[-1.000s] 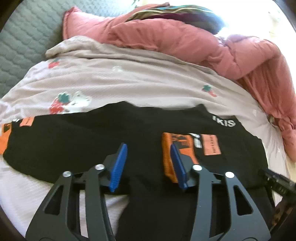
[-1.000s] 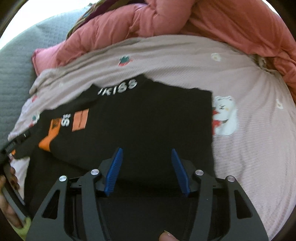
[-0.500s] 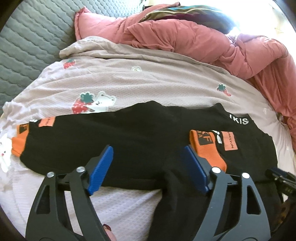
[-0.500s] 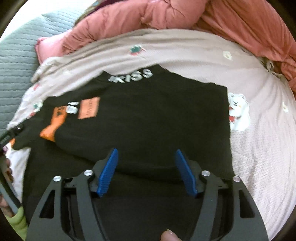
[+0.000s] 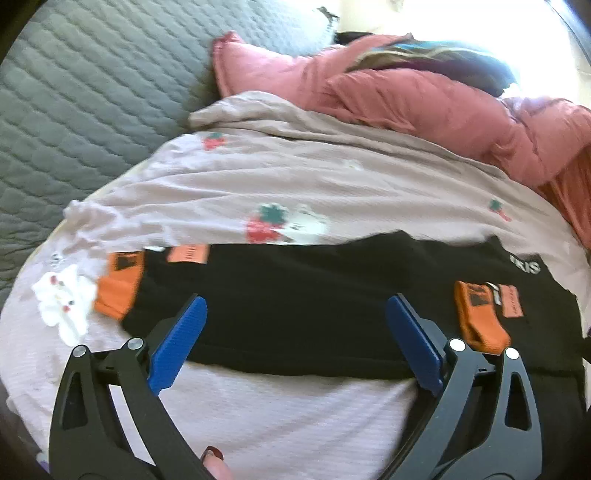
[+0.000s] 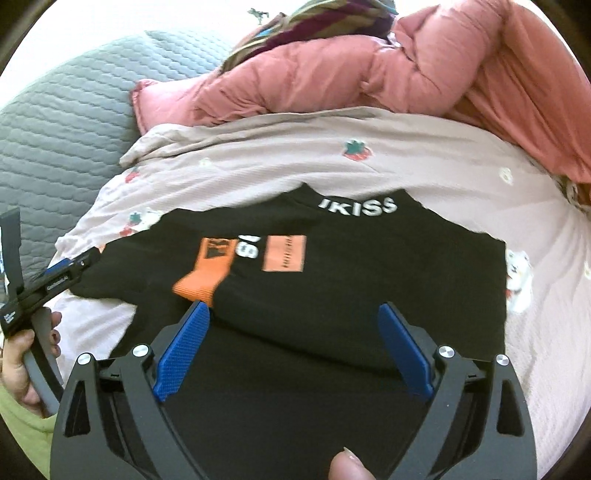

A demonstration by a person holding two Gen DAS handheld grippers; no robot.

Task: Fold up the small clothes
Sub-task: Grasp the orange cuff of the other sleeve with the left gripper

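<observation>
A small black top (image 5: pixel 295 306) with orange cuffs and white "KISS" lettering lies flat on a pale pink printed sheet (image 5: pixel 295 177). One sleeve stretches left, its orange cuff (image 5: pixel 118 291) on the sheet. The other sleeve is folded across the body, its orange cuff (image 6: pixel 201 278) on the chest. My left gripper (image 5: pixel 295 332) is open wide and empty, over the left sleeve's lower edge. My right gripper (image 6: pixel 295 339) is open wide and empty, over the top's lower body (image 6: pixel 332 295). The left gripper (image 6: pixel 66 269) also shows at the left edge of the right wrist view.
A rumpled pink quilt (image 5: pixel 424 99) is piled along the back of the sheet, with a dark striped cloth (image 6: pixel 317 22) on it. A grey quilted cover (image 5: pixel 92 92) lies to the left. The sheet (image 6: pixel 535 332) continues bare to the right of the top.
Both grippers have opened wider. The left gripper has moved left and back toward the outstretched sleeve. The right gripper has pulled back slightly, showing more of the top.
</observation>
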